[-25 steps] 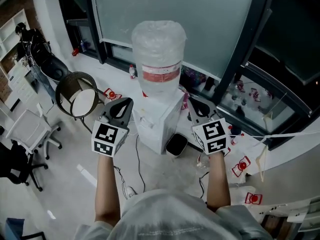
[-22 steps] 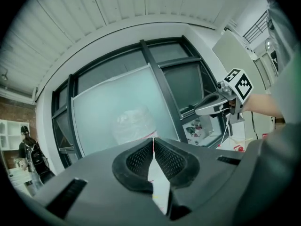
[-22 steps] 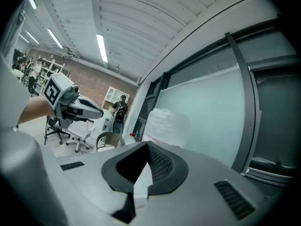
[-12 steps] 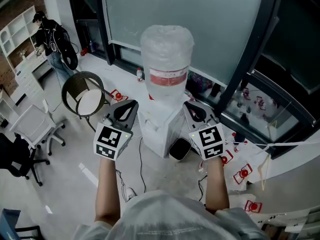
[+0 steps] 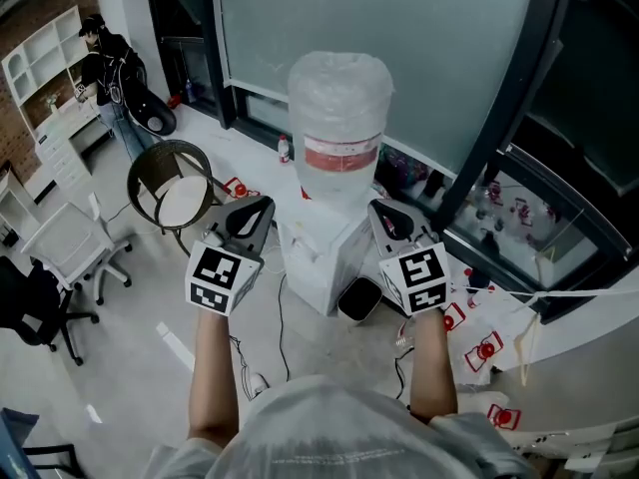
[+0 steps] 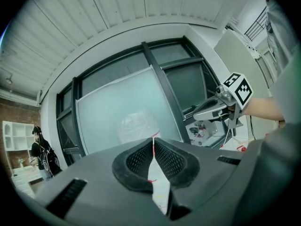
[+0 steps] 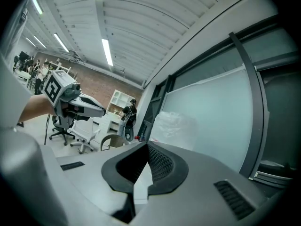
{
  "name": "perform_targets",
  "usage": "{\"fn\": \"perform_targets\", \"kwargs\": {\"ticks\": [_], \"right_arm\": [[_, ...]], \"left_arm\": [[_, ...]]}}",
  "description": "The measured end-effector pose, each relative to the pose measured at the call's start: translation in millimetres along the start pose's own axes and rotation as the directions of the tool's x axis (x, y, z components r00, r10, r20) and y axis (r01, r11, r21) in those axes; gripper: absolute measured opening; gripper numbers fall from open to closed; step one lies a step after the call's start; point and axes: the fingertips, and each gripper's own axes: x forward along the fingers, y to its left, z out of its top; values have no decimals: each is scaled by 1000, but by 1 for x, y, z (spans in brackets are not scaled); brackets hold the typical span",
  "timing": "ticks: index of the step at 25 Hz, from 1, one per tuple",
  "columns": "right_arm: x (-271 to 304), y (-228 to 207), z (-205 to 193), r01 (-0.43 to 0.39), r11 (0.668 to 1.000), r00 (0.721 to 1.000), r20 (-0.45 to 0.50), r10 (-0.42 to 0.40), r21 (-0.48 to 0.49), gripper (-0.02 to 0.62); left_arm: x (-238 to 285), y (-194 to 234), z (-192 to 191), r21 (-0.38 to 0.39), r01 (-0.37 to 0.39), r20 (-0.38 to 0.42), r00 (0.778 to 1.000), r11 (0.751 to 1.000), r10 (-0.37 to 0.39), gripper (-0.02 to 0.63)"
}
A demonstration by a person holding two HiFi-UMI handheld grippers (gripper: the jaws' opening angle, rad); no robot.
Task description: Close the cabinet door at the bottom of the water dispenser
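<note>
The white water dispenser (image 5: 318,259) stands on the floor with a wrapped bottle (image 5: 339,118) on top, seen from above. Its bottom cabinet door is hidden from this angle. My left gripper (image 5: 264,205) hovers at the dispenser's left, shut with nothing in it. At the dispenser's right, my right gripper (image 5: 375,208) is shut and empty too. In the left gripper view the left gripper (image 6: 153,138) points level at the bottle (image 6: 136,124), with the right gripper (image 6: 211,111) off to the side. The right gripper (image 7: 147,144) also faces the bottle (image 7: 176,128).
A black bin (image 5: 357,295) sits against the dispenser's right side. A round dark stool (image 5: 168,186) stands to the left, with a white chair (image 5: 65,242) and a black chair (image 5: 30,312) beyond. Cables and red-and-white items (image 5: 484,332) lie on the floor. A person (image 5: 105,63) stands far left.
The head view has shifted a little and the right gripper edged slightly closer to the dispenser. Both grippers stay shut. The person at the back left has come into view.
</note>
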Motion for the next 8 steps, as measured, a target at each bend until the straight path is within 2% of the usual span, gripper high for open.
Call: {"fn": "perform_targets", "kwargs": {"ticks": [8], "right_arm": [[1, -3, -9, 5, 1000, 1000, -12, -5, 6, 28]], "left_arm": [[6, -2, -6, -6, 19, -7, 1000, 1000, -19, 26]]}}
